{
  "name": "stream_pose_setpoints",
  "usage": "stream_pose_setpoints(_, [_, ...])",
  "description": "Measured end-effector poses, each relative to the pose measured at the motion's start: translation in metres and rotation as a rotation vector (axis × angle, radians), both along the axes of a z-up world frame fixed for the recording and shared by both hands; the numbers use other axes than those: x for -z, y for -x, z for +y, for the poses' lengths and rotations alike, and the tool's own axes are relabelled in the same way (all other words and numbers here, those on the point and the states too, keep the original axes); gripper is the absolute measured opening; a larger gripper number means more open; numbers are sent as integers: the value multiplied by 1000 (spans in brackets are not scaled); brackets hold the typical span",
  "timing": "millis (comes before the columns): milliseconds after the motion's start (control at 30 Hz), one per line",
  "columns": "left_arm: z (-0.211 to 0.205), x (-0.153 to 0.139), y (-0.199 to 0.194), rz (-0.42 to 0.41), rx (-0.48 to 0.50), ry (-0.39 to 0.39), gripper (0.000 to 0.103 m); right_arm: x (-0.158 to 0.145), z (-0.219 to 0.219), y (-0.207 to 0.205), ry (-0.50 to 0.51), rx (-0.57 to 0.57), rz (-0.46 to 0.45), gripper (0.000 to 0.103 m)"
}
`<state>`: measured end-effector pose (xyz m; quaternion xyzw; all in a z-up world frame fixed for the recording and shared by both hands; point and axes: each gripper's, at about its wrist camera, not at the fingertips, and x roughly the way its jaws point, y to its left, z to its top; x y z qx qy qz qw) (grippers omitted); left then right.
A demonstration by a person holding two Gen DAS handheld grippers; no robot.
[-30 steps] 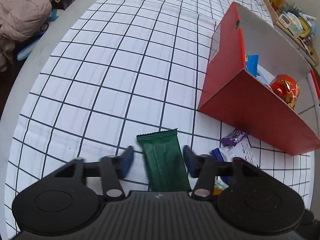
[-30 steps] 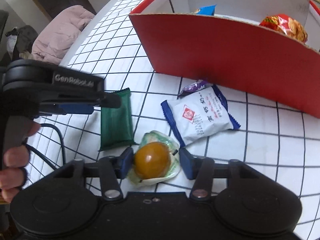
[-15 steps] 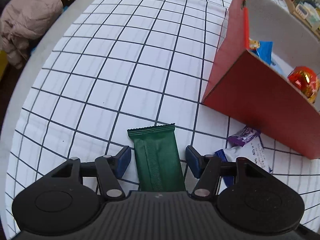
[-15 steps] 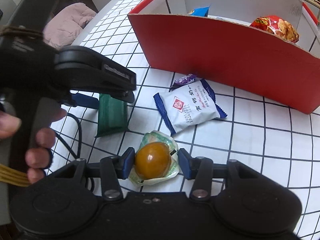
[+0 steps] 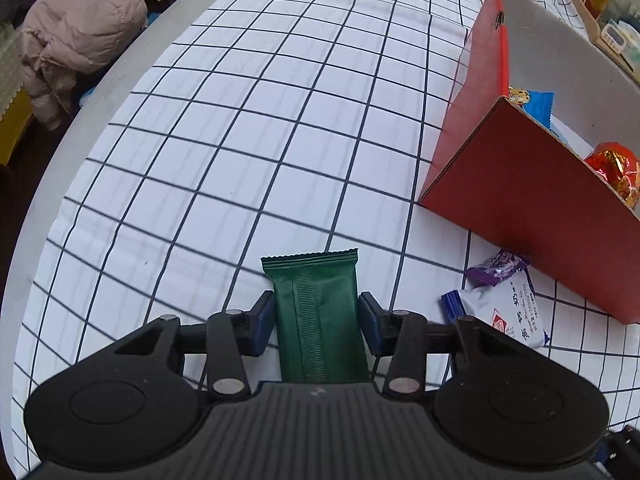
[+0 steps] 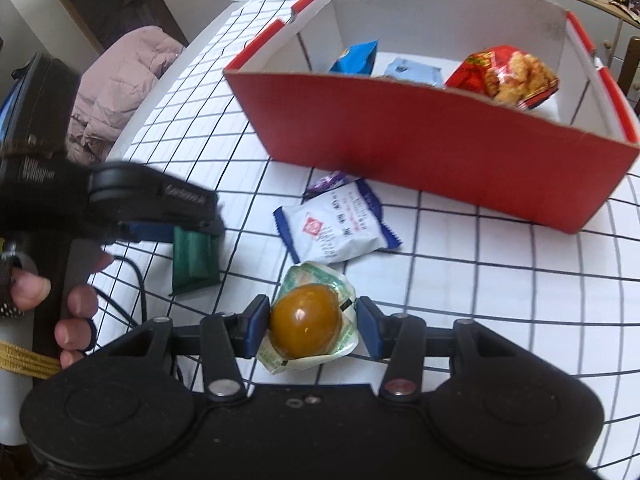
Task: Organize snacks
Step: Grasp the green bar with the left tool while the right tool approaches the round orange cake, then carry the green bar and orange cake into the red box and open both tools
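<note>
A dark green snack bar [image 5: 310,276] lies on the checked tablecloth. My left gripper [image 5: 317,314] is closing on it, and both blue pads touch its long sides. In the right wrist view this bar [image 6: 194,256] shows under the left gripper [image 6: 160,216], which a hand holds. My right gripper [image 6: 310,322] is shut on a brown egg in a clear wrapper [image 6: 306,322], held just above the cloth. The red box [image 6: 420,140] stands beyond, open at the top.
A white and blue packet [image 6: 334,228] and a small purple candy [image 6: 326,180] lie before the box's front wall. Inside the box are a blue packet [image 6: 356,58], a pale blue one [image 6: 414,70] and a red bag [image 6: 506,74]. A pink jacket [image 5: 80,28] lies past the table edge.
The left jaws have closed in from a wide gap onto the green bar's sides. The right gripper has risen and drawn back with the egg, so the box's inside shows more.
</note>
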<state>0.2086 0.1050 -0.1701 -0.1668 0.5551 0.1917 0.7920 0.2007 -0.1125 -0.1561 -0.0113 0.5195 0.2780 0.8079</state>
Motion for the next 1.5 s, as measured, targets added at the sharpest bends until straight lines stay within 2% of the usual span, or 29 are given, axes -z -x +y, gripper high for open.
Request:
stream_pose_setpoints(200, [2, -18, 15, -41, -14, 24, 44, -13, -13, 0, -4, 20, -35, 47])
stream_pose_setpoints(867, [-14, -115, 38, -258, 115, -9, 43, -84, -44, -3, -79, 73, -186, 47])
stream_pose_setpoints(1233, [-43, -172, 13, -363, 216, -32, 43, -116, -68, -31, -108, 116, -243, 47])
stream_pose_setpoints(1500, [-74, -186, -25, -390, 293, -76, 43, -121, -81, -63, -108, 141, -259, 47])
